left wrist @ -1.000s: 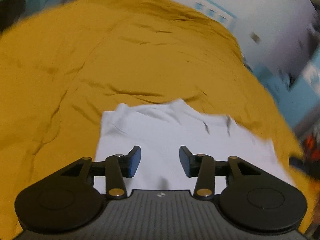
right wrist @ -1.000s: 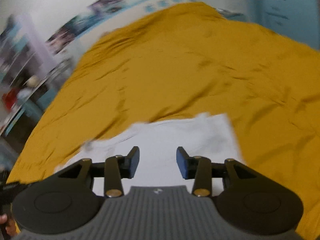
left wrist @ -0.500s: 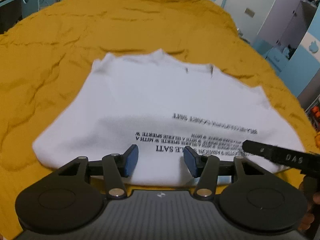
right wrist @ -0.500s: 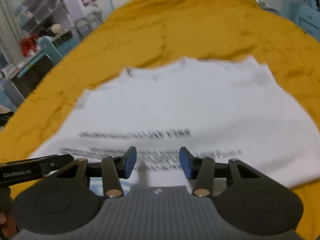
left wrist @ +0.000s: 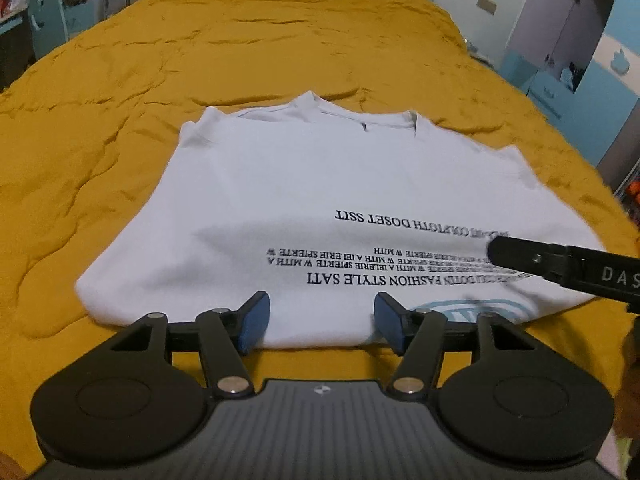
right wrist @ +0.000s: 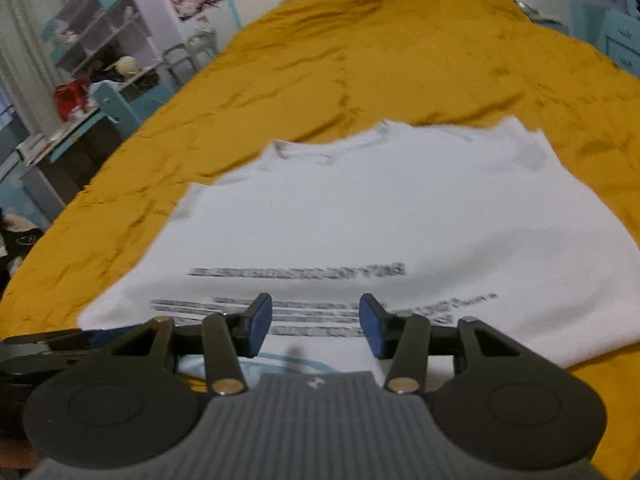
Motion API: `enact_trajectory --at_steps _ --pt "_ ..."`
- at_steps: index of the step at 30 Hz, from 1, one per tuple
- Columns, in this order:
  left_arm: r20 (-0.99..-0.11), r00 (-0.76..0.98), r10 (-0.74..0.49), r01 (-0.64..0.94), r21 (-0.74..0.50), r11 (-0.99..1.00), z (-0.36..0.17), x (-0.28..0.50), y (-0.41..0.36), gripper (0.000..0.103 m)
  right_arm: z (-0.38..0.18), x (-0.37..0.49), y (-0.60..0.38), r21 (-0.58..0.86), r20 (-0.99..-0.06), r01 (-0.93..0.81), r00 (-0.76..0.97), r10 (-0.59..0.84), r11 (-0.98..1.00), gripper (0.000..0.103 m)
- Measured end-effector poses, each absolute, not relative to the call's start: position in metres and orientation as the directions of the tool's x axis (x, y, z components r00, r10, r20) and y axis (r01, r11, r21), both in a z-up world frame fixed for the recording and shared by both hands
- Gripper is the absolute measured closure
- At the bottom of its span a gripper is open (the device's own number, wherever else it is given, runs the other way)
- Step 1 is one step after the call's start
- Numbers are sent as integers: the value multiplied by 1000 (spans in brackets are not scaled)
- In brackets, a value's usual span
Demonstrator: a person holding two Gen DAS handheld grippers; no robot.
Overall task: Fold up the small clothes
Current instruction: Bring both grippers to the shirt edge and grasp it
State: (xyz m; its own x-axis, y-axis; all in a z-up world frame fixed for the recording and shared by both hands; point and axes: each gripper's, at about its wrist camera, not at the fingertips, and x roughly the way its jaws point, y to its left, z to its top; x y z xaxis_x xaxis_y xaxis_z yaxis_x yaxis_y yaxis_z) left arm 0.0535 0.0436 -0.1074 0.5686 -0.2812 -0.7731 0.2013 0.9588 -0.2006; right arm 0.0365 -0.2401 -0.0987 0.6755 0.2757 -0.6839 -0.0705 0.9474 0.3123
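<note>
A mustard bedspread carries a white shirt printed "FASHION STYLE". Left gripper and right gripper have just been opening, wide, empty.

White soft matt cotton-like t-shirt, black print; mustard-yellow wrinkled quilted cloth bedspread, slight sheen; matt black plastic left gripper, blue pads, ribbed grey housing.

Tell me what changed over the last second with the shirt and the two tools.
Both tools pulled back toward the shirt's near edge: the white T-shirt now shows whole, print included. The left tool and right tool have just been opening their jaws, nothing between them. The shirt lies flat on the mustard bedspread, as before, ungripped.
</note>
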Motion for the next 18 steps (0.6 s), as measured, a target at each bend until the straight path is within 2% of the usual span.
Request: enact_trajectory --at_steps 5,9,15,18 --pt "-719 604 -343 46 -398 916 -100 30 103 31 -77 41 -209 259 -656 -179 688 309 949 55" --pt "-672 669 -318 -116 -517 848 -107 13 161 32 -72 37 -164 190 -659 -320 659 363 928 54" --pt "-652 685 -326 -143 -558 817 -114 41 212 32 -88 9 -65 -64 -671 -572 631 389 818 53" --pt "-652 633 -418 -135 -624 769 -129 68 226 31 -102 0 -24 -197 -675 -628 644 361 752 53"
